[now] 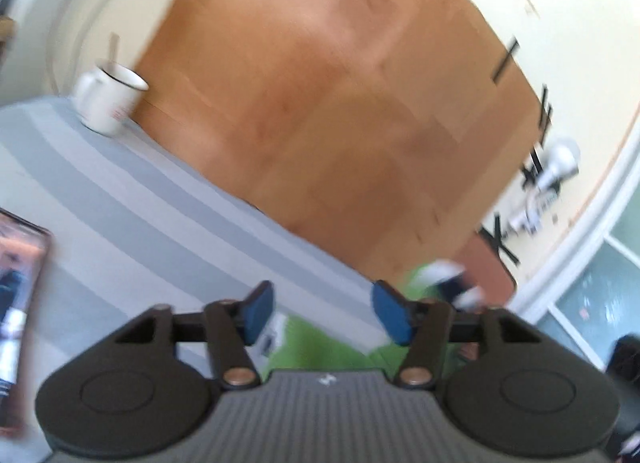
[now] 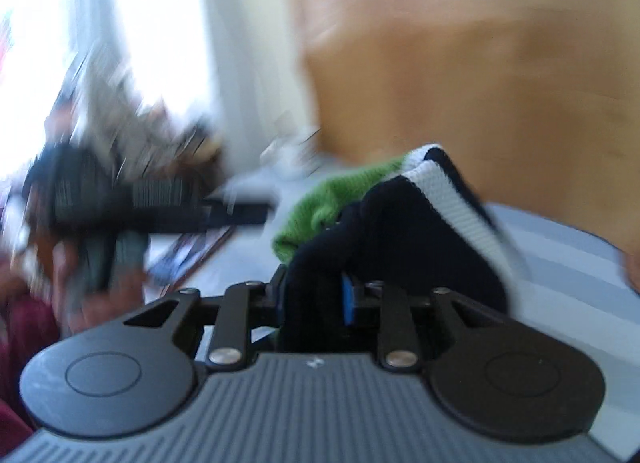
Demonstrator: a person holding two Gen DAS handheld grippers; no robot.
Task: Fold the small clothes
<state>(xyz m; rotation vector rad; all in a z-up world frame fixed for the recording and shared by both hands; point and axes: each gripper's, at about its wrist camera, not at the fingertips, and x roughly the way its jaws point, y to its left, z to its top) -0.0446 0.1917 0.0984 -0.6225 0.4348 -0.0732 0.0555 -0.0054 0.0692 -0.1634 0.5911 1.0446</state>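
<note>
A small knitted garment in green, navy and white [image 2: 404,219] hangs bunched in front of my right gripper [image 2: 314,301], which is shut on its navy part; the cloth hides most of the blue pads. In the left wrist view the green cloth [image 1: 320,347] lies on the striped table just beyond my left gripper [image 1: 326,315], and its navy and white end [image 1: 452,281] is lifted at the right. The left gripper is open, and its blue pads [image 1: 260,315] have nothing between them. Both views are blurred.
A white mug [image 1: 110,101] with a stick in it stands at the far left on the grey striped tablecloth [image 1: 120,191]. A glossy flat object [image 1: 16,283] lies at the left edge. Wooden floor [image 1: 340,103] lies beyond the table edge. A person's hand [image 2: 92,287] grips a blurred black tool.
</note>
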